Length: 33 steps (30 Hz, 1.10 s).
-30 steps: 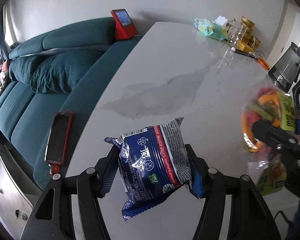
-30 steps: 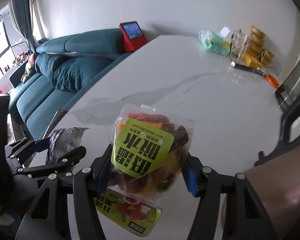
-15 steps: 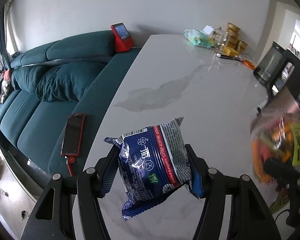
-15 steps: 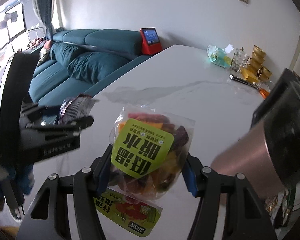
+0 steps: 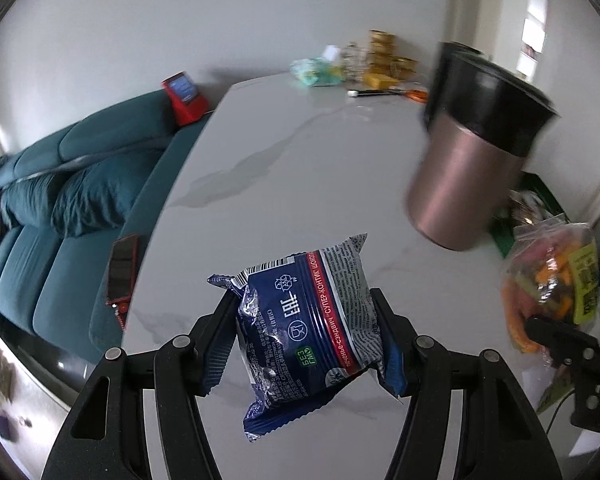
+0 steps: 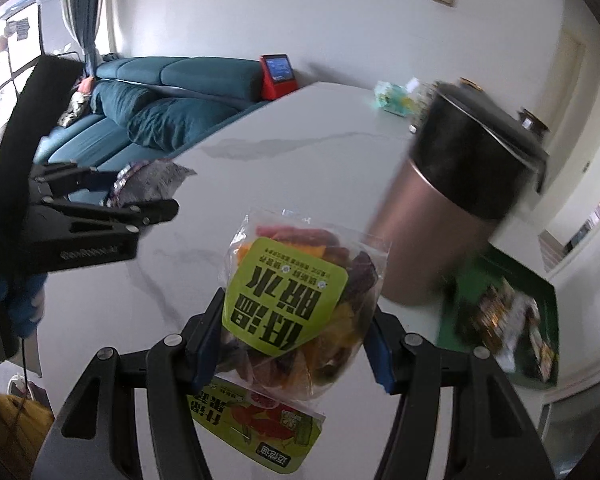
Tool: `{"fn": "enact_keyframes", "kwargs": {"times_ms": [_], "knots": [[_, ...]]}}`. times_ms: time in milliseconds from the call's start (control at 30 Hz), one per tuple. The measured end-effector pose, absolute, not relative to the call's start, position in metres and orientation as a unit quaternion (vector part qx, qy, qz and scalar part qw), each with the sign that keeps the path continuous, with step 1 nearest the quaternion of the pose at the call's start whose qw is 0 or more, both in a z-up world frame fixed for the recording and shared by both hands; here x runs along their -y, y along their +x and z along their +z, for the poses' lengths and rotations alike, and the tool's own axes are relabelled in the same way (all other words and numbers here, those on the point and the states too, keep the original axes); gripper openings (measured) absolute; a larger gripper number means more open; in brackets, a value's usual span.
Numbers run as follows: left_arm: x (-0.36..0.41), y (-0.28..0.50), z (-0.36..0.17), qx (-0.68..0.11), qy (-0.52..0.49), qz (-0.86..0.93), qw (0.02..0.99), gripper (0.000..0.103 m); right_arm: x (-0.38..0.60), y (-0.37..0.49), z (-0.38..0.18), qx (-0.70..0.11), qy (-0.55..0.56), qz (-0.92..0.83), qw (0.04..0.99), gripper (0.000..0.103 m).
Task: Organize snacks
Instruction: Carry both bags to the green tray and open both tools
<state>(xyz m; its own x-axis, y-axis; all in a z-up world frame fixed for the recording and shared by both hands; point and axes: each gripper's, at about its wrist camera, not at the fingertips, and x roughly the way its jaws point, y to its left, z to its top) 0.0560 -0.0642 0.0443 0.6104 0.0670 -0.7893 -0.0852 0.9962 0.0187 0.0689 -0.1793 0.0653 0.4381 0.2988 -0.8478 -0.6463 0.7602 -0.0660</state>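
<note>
While the left gripper (image 5: pixel 306 328) clamps its jaws on the blue biscuit packet (image 5: pixel 308 320) above the worktop (image 5: pixel 300 168), the right gripper (image 6: pixel 296 340) pinches a clear bag of dried fruit (image 6: pixel 300 300), both left of the copper tumbler (image 6: pixel 452 216); behind the tumbler lies a blurred green tray (image 6: pixel 540 292), perhaps holding snacks.

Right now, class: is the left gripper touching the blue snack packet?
Touching. The left wrist view shows the left gripper shut on the blue snack packet, with both fingers pressed against its sides, holding it above the table.
</note>
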Motion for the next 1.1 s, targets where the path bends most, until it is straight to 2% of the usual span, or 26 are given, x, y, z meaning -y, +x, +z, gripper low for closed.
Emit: {"fn": "enact_keyframes", "kwargs": {"times_ms": [467,1100], "knots": [[0.199,0.036,0.08,-0.407,0.042,-0.04,0.912,0.057,0.332,0.063,0.086,-0.45,-0.164,0.194,0.856,0.064],[0.348,0.081,0.12,-0.366,0.078,-0.085,0.923,0.057,0.479,0.14,0.139,-0.389,-0.135,0.112,0.904,0.064]]}}
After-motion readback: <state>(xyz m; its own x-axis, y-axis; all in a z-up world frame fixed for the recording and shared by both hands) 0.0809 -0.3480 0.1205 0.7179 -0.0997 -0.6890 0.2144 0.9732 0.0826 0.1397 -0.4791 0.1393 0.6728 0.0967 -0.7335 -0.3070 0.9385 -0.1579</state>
